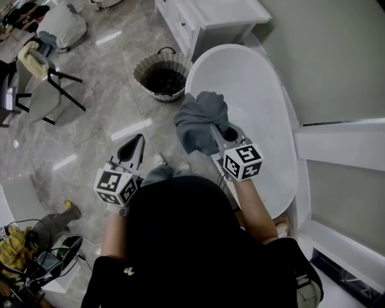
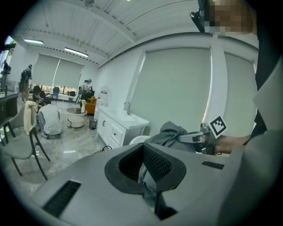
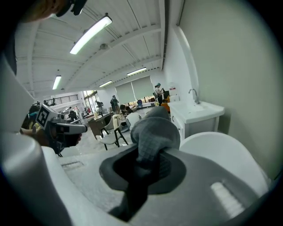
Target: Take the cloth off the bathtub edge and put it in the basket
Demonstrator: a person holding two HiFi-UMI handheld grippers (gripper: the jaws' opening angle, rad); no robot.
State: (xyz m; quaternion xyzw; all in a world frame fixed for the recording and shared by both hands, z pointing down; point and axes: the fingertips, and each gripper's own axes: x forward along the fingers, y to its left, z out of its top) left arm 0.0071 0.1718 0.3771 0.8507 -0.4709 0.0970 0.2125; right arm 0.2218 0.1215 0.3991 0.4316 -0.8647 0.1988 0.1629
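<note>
Holding the grey cloth (image 1: 200, 115) in my right gripper (image 3: 148, 164), I see the jaws pinching one fold, with the rest bunched above them. It sits raised over the left rim of the white bathtub (image 1: 258, 84). The woven basket (image 1: 142, 65) stands on the floor just beside the tub's far end. My left gripper (image 1: 138, 142) hovers over the floor, jaws pressed together on nothing.

On the right gripper (image 3: 147, 161), the cloth (image 3: 152, 132) covers the ends of the fingers (image 3: 175, 175). The person's head (image 1: 180, 228) and right arm (image 1: 255, 204) hide the near end of the bathtub (image 1: 252, 90). The basket (image 1: 161, 75) seems dark inside, and its contents cannot be told. The white cabinet (image 1: 204, 18) is cut off at the far edge. People (image 3: 114, 102) far across the room are too small to make out.
</note>
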